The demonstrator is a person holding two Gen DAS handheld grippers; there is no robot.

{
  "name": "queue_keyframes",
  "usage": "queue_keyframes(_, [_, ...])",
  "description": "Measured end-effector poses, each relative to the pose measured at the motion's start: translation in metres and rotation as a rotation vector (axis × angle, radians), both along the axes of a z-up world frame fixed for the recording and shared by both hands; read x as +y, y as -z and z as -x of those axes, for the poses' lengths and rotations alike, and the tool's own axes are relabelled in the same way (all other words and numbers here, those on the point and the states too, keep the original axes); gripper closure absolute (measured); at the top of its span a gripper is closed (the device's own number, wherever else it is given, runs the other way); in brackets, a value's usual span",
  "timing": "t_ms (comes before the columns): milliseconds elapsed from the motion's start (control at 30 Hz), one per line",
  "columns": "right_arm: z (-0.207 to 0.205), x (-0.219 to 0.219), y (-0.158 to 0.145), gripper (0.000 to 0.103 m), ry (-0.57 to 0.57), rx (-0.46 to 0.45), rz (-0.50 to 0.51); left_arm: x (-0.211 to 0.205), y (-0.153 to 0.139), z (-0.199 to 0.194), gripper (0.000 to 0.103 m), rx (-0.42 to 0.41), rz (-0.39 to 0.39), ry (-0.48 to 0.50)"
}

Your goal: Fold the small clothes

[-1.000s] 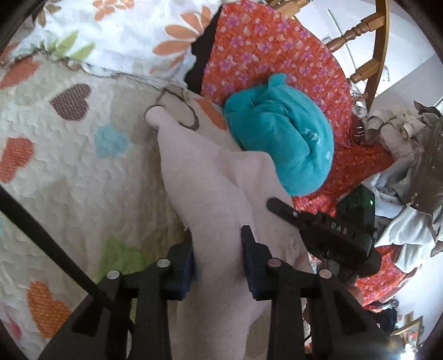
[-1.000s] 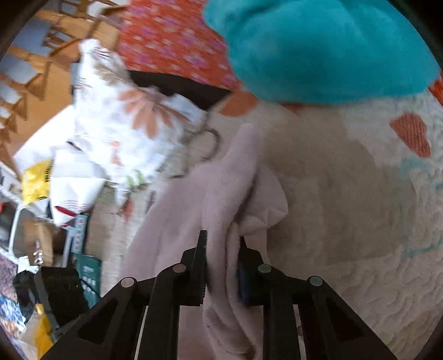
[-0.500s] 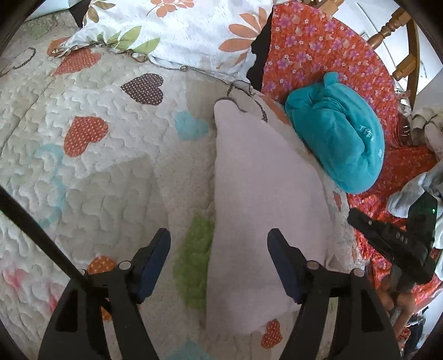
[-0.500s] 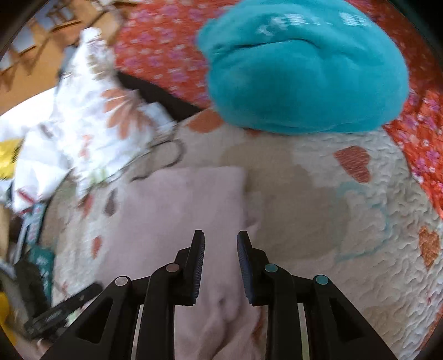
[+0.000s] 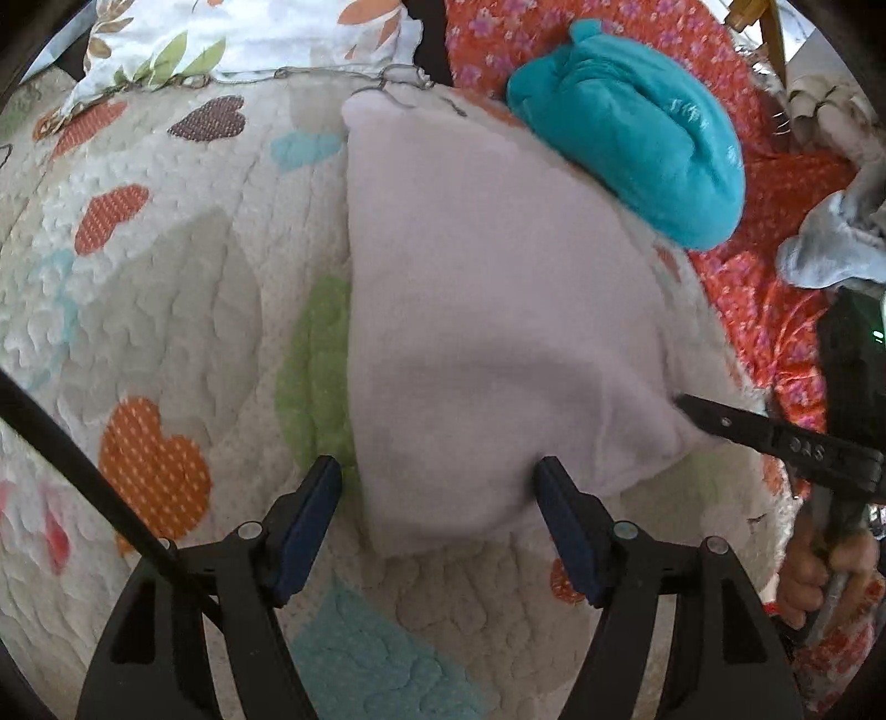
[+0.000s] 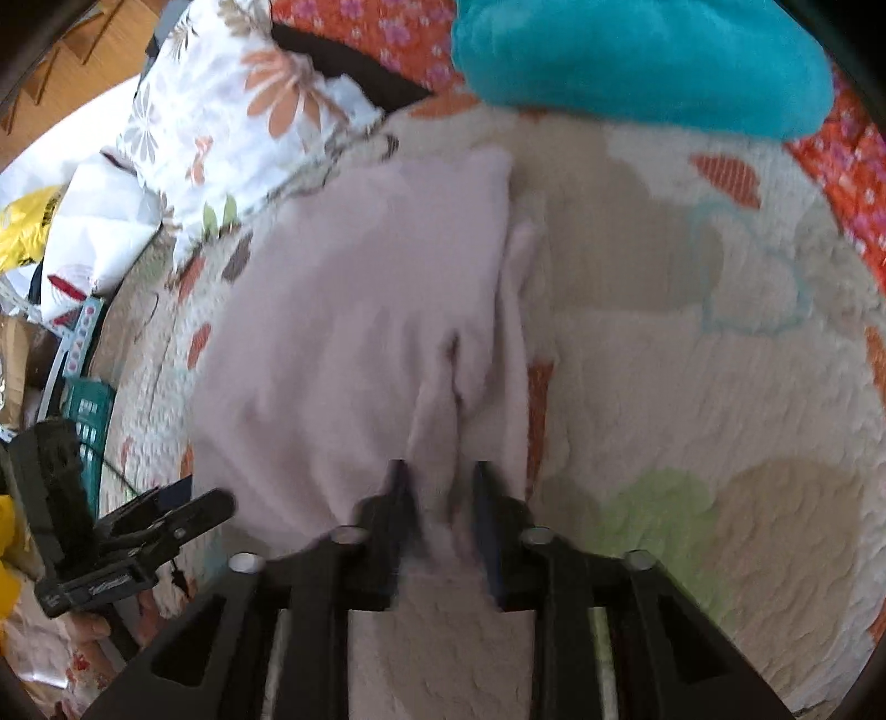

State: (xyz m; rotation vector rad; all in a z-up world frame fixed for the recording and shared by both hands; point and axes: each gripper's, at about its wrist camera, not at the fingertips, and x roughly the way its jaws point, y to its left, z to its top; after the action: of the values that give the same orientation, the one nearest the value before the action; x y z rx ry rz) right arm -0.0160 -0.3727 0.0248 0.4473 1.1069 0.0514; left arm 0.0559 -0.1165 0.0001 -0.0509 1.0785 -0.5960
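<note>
A pale pink fleece garment (image 5: 487,310) lies folded flat on the heart-patterned quilt (image 5: 166,288); it also shows in the right wrist view (image 6: 360,332). My left gripper (image 5: 437,487) is open, its jaws wide apart and straddling the garment's near edge without holding it. My right gripper (image 6: 440,487) has its jaws a little apart around a bunched fold of the garment's near corner, which lies loosely between them. The right gripper also shows in the left wrist view (image 5: 720,421) at the garment's right corner.
A teal plush bundle (image 5: 637,133) lies just beyond the garment on an orange floral cloth (image 5: 775,183). A white floral pillow (image 5: 249,39) sits at the far left. Grey clothes (image 5: 830,243) lie at the right. Clutter and a green box (image 6: 83,410) lie beside the bed.
Both grippers let go of the pink garment, which dropped flat onto the quilt. My left gripper opened wide and came back toward its near edge. My right gripper opened slightly at the corner.
</note>
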Motion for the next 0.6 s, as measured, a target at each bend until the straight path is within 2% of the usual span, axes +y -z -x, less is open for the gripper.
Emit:
queue_keyframes(67, [0.007, 0.001, -0.002, 0.097, 0.004, 0.008, 0.066, -0.003, -0.001, 0.004, 0.032, -0.019, -0.021, 0.01])
queue_keyframes(200, [0.024, -0.02, 0.006, 0.097, 0.091, 0.069, 0.034, -0.007, 0.001, 0.008, 0.032, -0.026, -0.042, 0.037])
queue_keyframes(300, [0.026, -0.028, 0.006, 0.096, 0.127, 0.104, 0.064, -0.005, 0.001, 0.007, 0.032, -0.025, -0.043, 0.047])
queue_keyframes(367, [0.027, -0.039, -0.004, 0.096, 0.168, 0.05, 0.022, -0.01, 0.001, 0.006, 0.032, -0.023, -0.043, 0.049])
queue_keyframes(467, [0.026, -0.051, -0.025, 0.096, 0.22, -0.096, -0.052, -0.012, 0.001, 0.007, 0.032, -0.032, -0.053, 0.056])
queue_keyframes(533, [0.02, -0.046, -0.031, 0.095, 0.197, -0.156, -0.097, -0.013, 0.0, 0.009, 0.032, -0.04, -0.069, 0.067])
queue_keyframes(600, [0.006, -0.033, -0.028, 0.095, 0.14, -0.173, -0.139, -0.013, -0.003, 0.009, 0.032, -0.023, -0.056, 0.09])
